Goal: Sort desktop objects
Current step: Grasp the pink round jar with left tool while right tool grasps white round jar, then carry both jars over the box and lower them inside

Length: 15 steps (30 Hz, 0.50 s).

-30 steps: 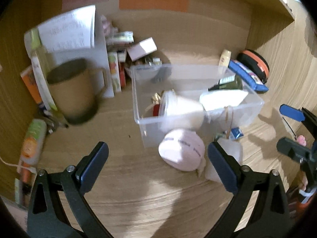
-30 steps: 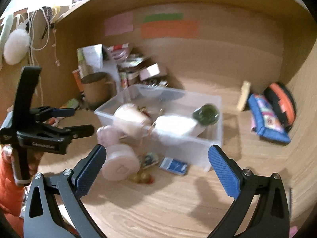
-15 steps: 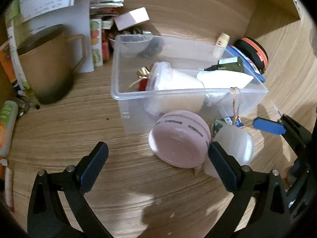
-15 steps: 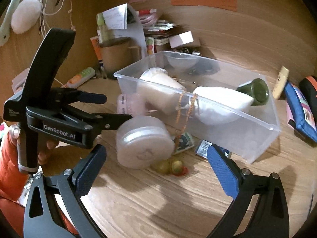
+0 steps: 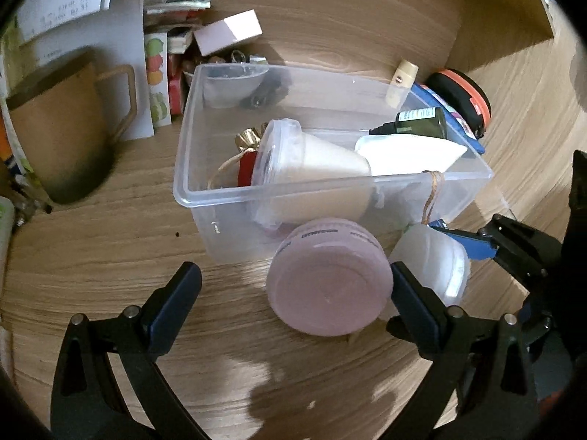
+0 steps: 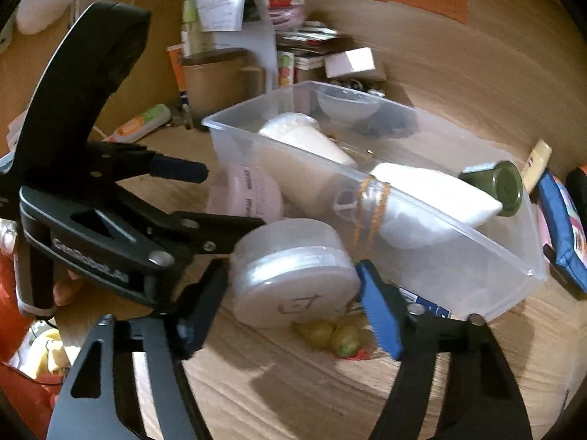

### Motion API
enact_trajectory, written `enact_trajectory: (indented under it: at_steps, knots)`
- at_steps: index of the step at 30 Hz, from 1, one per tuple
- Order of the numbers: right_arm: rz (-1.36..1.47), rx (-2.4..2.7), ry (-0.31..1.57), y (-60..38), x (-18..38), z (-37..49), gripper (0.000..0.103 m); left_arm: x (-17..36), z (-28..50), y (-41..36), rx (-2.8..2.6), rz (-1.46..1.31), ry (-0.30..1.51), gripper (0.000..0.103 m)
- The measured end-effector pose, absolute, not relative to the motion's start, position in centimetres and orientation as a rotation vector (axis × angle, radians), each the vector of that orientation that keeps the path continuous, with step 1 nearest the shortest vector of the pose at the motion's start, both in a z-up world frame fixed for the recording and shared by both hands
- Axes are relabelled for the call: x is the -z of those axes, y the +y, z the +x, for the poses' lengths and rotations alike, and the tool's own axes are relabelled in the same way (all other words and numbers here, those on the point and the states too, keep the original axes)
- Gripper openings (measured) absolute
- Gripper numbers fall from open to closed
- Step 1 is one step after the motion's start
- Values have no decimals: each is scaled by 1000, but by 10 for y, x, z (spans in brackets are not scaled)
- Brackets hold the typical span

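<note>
A pink round container lies on its side on the wooden desk against a clear plastic bin. My left gripper is open; the right finger touches the pink container and the left stands well clear. A white round container lies beside it, also in the left wrist view. My right gripper has its jaws around the white container, pads close to its sides. The bin holds a white cup, a white pouch and a green bottle.
A brown mug, papers and small boxes stand at the back left. A blue pouch and an orange-rimmed case lie right of the bin. Small yellow fruit-like items lie under the white container.
Both grippers moved forward and down to the two round containers. The right jaws narrowed around the white container. The left gripper's right finger reached the pink container.
</note>
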State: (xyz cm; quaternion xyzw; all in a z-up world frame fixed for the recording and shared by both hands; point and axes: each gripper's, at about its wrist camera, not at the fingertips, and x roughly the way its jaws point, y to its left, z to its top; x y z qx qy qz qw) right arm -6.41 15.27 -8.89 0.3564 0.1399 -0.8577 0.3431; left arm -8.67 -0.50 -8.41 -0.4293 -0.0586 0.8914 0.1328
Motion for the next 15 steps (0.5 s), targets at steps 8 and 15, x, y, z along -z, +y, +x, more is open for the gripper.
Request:
enact_trajectory:
  at_steps: [8,15]
  knots:
    - [946,2215,285,167,86,-61,66,93,-89,8,-2550,-1280,-105,67]
    - [907,2257,275,178,73,-43,66,96,-87,5,-2580,-1285,-107,64]
